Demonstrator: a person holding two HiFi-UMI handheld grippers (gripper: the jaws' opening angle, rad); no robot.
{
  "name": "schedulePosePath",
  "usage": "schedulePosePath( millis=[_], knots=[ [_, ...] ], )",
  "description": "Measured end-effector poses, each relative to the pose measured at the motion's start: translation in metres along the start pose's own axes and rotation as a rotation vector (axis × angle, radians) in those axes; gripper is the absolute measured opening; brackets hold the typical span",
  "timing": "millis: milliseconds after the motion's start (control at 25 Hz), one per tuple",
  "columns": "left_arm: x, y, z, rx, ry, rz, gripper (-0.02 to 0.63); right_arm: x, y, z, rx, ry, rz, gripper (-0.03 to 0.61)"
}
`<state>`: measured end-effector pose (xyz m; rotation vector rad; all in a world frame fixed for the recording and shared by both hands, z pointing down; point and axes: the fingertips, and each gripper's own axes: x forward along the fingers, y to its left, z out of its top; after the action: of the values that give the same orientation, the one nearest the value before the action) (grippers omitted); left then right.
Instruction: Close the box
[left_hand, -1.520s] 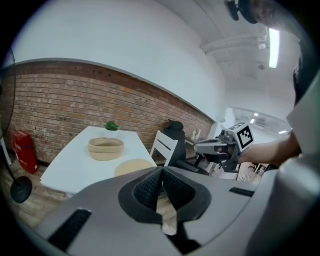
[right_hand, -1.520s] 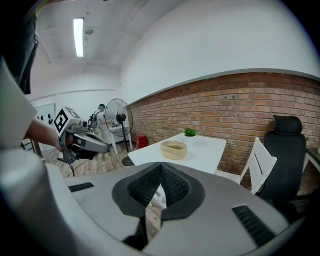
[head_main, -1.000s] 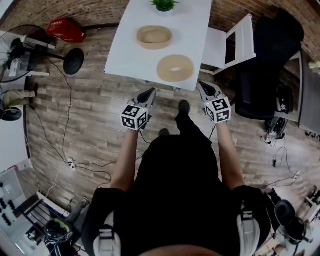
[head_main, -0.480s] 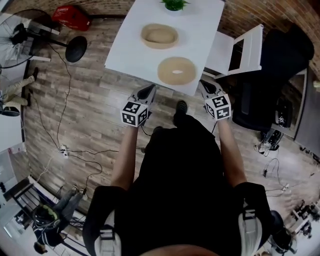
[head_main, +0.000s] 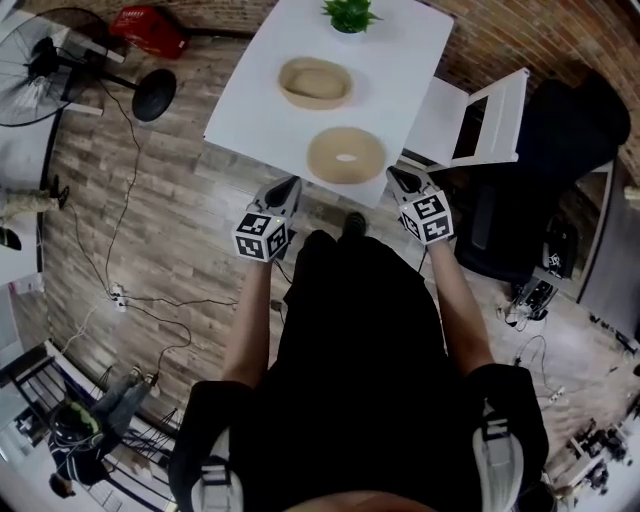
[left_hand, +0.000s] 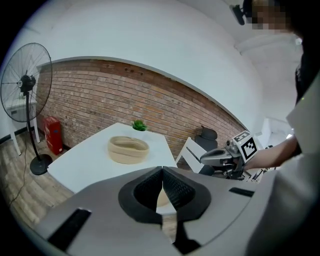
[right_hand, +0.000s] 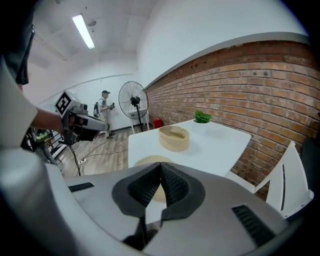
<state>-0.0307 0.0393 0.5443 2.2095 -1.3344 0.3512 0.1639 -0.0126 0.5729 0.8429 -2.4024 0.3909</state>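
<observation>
An open oval tan box stands on the white table. Its flat round lid lies apart from it, near the table's front edge. My left gripper hangs shut and empty just short of that edge, left of the lid. My right gripper is also shut and empty, right of the lid by the table's corner. Each gripper shows in the other's view, with its marker cube.
A small green plant sits at the table's far end. A white chair and a black office chair stand to the right. A fan, a red object and cables are on the wood floor at left. A brick wall runs behind.
The person has stepped toward the table. Both grippers have moved forward and a little down, now almost at the table's front edge on either side of the lid. Both stay shut.
</observation>
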Motion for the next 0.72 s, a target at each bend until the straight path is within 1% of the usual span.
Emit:
schedulePosePath(
  millis=[160,400,600,720],
  knots=[
    [0.006,-0.002,0.0,0.0,0.005,0.007,0.021,0.005,-0.003,-0.007,-0.002,0.009,0.013,-0.003],
    [0.017,0.005,0.001,-0.01,-0.007,-0.008,0.021,0.015,-0.007,-0.011,-0.006,0.008,0.011,-0.003],
    [0.032,0.008,-0.001,0.019,0.024,-0.011,0.021,0.023,-0.014,-0.018,0.007,0.035,0.014,-0.002],
    [0.038,0.015,-0.001,0.022,0.032,-0.004,0.023,0.026,-0.015,-0.014,0.012,0.025,0.023,-0.002]
  ],
)
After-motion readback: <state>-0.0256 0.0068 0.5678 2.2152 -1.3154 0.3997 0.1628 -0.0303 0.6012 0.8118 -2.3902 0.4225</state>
